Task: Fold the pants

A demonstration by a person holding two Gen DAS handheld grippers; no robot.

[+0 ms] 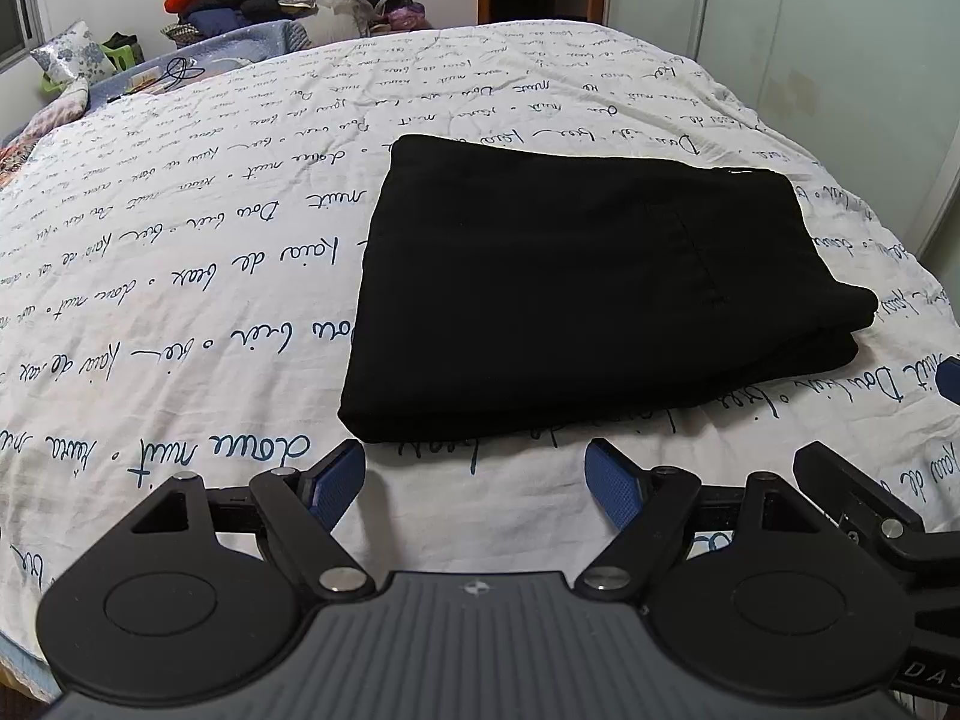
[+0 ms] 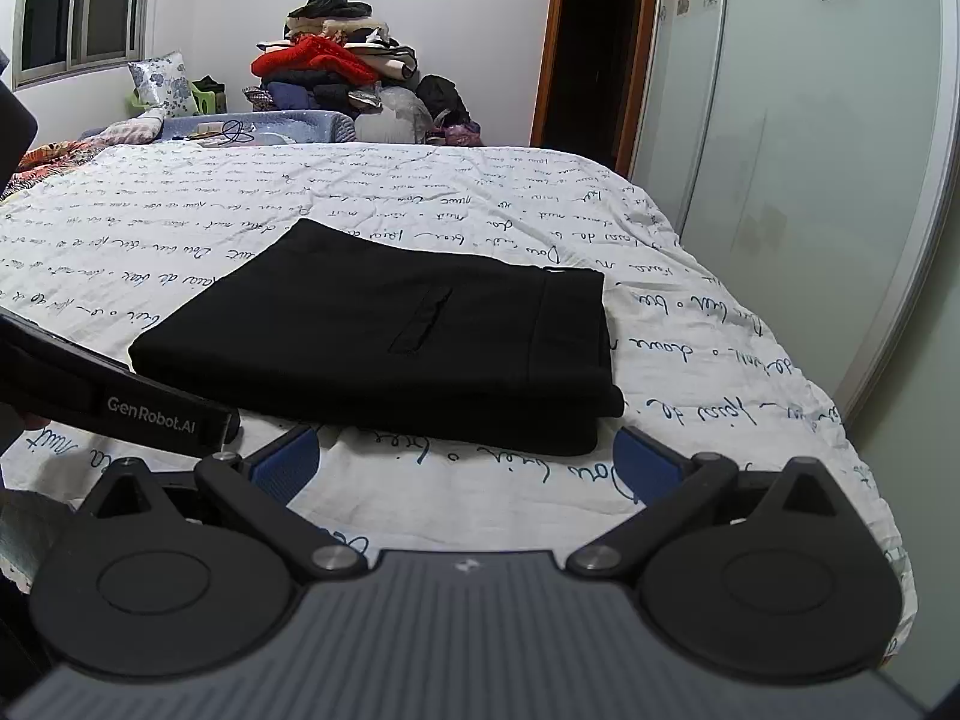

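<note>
Black pants (image 1: 576, 282) lie folded into a flat rectangle on the white bedcover with blue script (image 1: 180, 276). My left gripper (image 1: 477, 483) hovers just short of the bundle's near edge, its blue pads (image 1: 339, 480) wide apart with nothing between them. In the right wrist view the same folded pants (image 2: 384, 342) sit ahead, waistband to the right. My right gripper (image 2: 471, 471) stands open in front of the near edge, empty. The left gripper's body (image 2: 120, 396) shows at the left of that view.
A heap of clothes (image 2: 336, 78) is piled at the far end of the bed beside a floral pillow (image 2: 165, 81). A sliding wardrobe door (image 2: 810, 180) runs along the right side, and a dark doorway (image 2: 594, 42) lies behind. The bedcover's right edge (image 2: 864, 480) drops off close by.
</note>
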